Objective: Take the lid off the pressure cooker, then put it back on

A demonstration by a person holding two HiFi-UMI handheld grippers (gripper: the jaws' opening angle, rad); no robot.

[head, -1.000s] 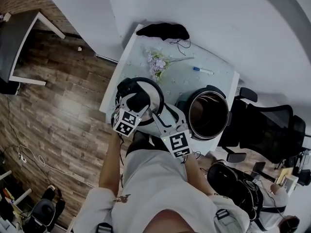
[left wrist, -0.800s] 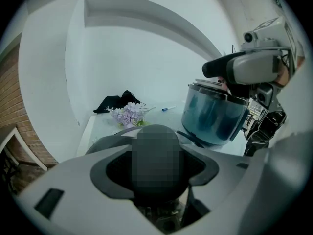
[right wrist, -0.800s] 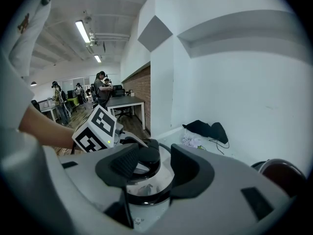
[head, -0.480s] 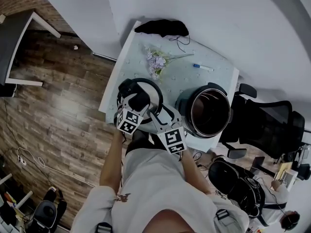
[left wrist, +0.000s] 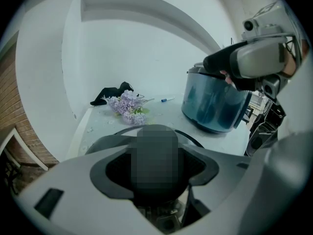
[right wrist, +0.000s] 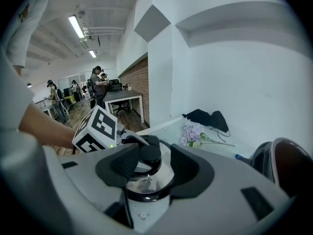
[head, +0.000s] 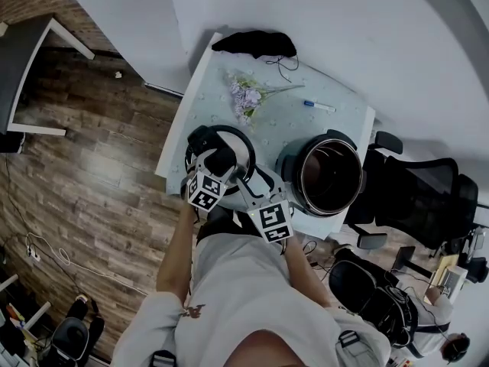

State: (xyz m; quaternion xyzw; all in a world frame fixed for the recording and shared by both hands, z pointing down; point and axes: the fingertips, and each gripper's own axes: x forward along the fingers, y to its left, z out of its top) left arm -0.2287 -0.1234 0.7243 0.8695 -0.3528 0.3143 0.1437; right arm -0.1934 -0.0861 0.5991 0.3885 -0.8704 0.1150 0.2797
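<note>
The pressure cooker lid (head: 233,150), shiny with a black knob (right wrist: 148,155), is at the near left of the table, low over it or on it. My left gripper (head: 216,165) reaches over the lid, and its jaws are closed round the knob; in the left gripper view (left wrist: 156,165) the knob fills the space between the pads. My right gripper (head: 246,183) is at the lid's near right edge, its jaws open (right wrist: 156,168) and standing on either side of the knob without touching it. The open cooker pot (head: 327,176) stands to the right.
The pale table (head: 290,128) carries purple flowers (head: 246,98), a pen (head: 319,107) and a black cloth (head: 254,43) at the far edge. An office chair (head: 424,197) stands right of the pot (left wrist: 215,106). Wooden floor lies to the left.
My right gripper has moved left, closer to the lid. The left gripper and the lid have stayed nearly where they were.
</note>
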